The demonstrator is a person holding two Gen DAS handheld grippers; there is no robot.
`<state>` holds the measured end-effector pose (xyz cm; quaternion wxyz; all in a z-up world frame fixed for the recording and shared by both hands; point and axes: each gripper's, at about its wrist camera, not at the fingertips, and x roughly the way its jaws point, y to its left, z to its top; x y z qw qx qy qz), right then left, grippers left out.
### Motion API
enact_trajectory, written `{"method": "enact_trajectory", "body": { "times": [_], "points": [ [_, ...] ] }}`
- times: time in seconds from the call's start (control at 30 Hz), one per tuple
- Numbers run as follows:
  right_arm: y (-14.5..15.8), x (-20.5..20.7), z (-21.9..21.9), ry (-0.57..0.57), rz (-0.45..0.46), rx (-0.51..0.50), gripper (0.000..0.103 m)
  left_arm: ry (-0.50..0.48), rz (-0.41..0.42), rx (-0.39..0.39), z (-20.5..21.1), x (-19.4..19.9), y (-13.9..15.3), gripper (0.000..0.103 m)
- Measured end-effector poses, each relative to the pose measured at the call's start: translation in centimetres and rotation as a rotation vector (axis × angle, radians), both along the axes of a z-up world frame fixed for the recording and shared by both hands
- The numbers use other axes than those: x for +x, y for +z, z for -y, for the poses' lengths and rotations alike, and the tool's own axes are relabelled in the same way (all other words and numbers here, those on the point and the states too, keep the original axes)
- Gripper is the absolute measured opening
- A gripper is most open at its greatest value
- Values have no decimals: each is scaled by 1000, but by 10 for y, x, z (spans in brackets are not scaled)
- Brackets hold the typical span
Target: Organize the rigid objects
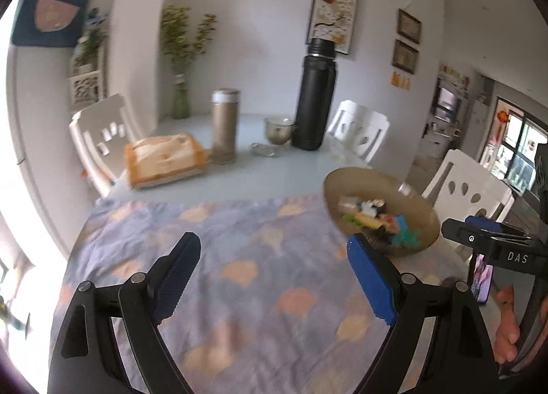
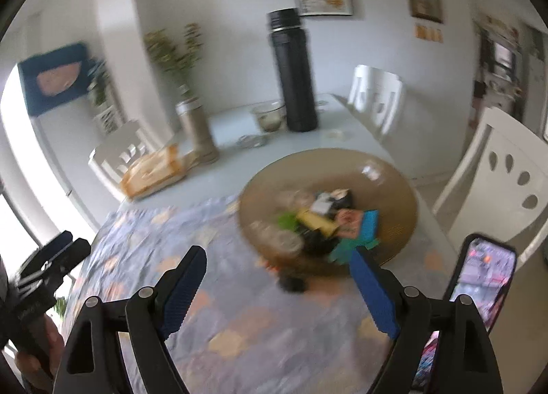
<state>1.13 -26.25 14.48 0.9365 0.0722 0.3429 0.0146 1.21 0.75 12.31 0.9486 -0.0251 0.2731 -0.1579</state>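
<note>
A brown bowl holds several small coloured toys. It stands at the right edge of a blue patterned cloth. A small dark object lies on the cloth just in front of the bowl. My left gripper is open and empty above the cloth, left of the bowl. My right gripper is open and empty, just short of the bowl. The right wrist view is blurred.
A black flask, a gold flask, a glass cup, a tissue box and a vase stand at the table's far end. White chairs surround it. A phone lies at right.
</note>
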Motion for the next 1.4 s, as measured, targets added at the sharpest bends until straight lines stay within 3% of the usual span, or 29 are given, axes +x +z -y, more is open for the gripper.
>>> {"method": "enact_trajectory", "body": {
  "times": [0.13,0.23,0.3,0.43,0.5,0.63,0.8,0.93,1.03,1.13,1.3,1.4],
  "points": [
    [-20,-5,-35,35,-39,-20,86,39,-34,40,-20,-10,-22,87],
    [-45,-4,-53,53,-91,13,86,115,-29,118,-35,-9,-47,87],
    [-64,1,-65,55,-133,4,86,147,-75,141,-41,3,-67,87],
    [-102,13,-86,75,-222,-35,86,191,-159,109,-56,21,-104,87],
    [-124,20,-99,78,-276,-110,86,208,-209,89,-61,24,-116,87],
    [-146,25,-109,92,-313,-130,86,238,-194,52,-69,19,-114,87],
    [-154,34,-107,39,-303,-136,86,265,-235,39,-74,24,-119,87],
    [-157,49,-102,10,-336,-128,103,269,-240,45,-74,23,-120,87],
    [-157,57,-103,-7,-331,-126,103,278,-265,24,-80,26,-123,87],
    [-159,50,-108,-18,-262,-132,103,288,-273,-6,-86,26,-123,87],
    [-159,50,-111,-21,-262,-131,103,292,-288,-43,-91,27,-125,87],
    [-159,50,-111,-21,-263,-131,103,289,-288,-22,-87,29,-125,87]
  ]
}}
